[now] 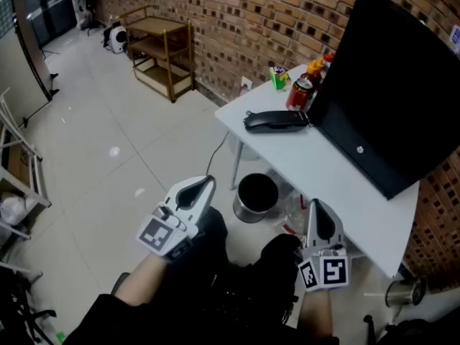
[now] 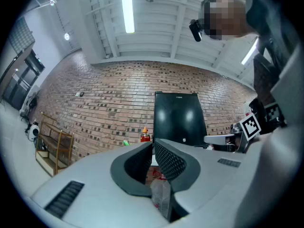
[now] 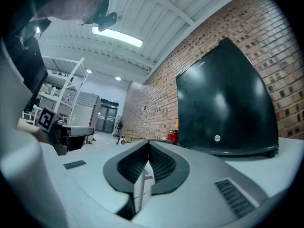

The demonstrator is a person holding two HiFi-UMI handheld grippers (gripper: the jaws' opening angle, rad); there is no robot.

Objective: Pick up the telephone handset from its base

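Note:
The black telephone handset (image 1: 277, 121) lies on its base near the left end of the white table (image 1: 323, 171), in front of a black monitor (image 1: 395, 92). My left gripper (image 1: 205, 185) is held low above the floor, well short of the table, with its jaws shut and nothing between them. My right gripper (image 1: 315, 207) hangs by the table's near edge, also shut and empty. In the left gripper view the shut left gripper (image 2: 153, 144) points at the monitor (image 2: 179, 120). The right gripper view shows the shut right gripper (image 3: 148, 145) beside the monitor (image 3: 223, 108). The phone is hidden in both gripper views.
A red can (image 1: 298, 92), an orange-capped bottle (image 1: 315, 69) and a green item (image 1: 279, 77) stand behind the phone. Under the table sits a dark metal bin (image 1: 255, 196). A wooden shelf (image 1: 162, 49) stands against the brick wall. A metal cup (image 1: 402, 291) is at the lower right.

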